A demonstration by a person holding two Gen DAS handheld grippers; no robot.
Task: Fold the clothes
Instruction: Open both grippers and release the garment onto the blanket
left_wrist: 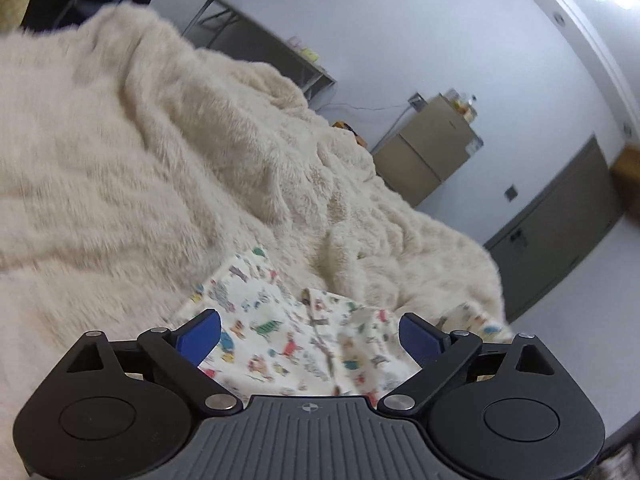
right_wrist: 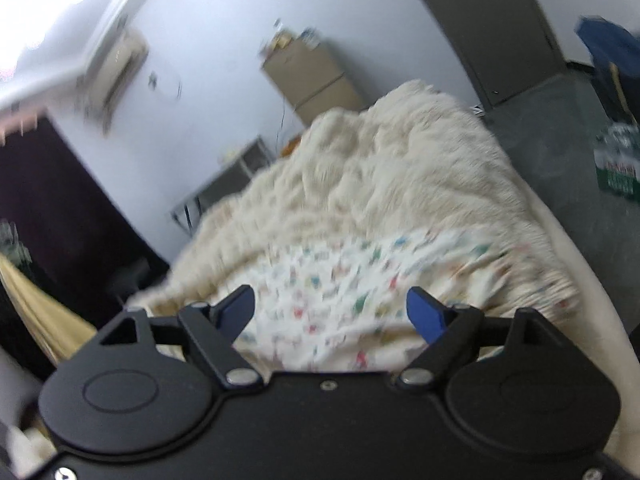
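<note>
A white garment with small coloured prints (left_wrist: 288, 336) lies on a fluffy cream blanket (left_wrist: 140, 152) over a bed. My left gripper (left_wrist: 310, 334) hovers above the garment with its blue pads wide apart and nothing pinched between them. In the right wrist view the same printed garment (right_wrist: 332, 280) spreads over the blanket (right_wrist: 380, 168), blurred by motion. My right gripper (right_wrist: 332, 312) stands open above it, its pads clear of the cloth.
Against the white wall stand a tan cabinet (left_wrist: 428, 148), a metal-frame table (left_wrist: 256, 40) and a grey door (left_wrist: 560, 232). The right wrist view shows the grey floor (right_wrist: 560, 128) beside the bed, a blue object (right_wrist: 612, 52) and a dark area (right_wrist: 48, 208) at left.
</note>
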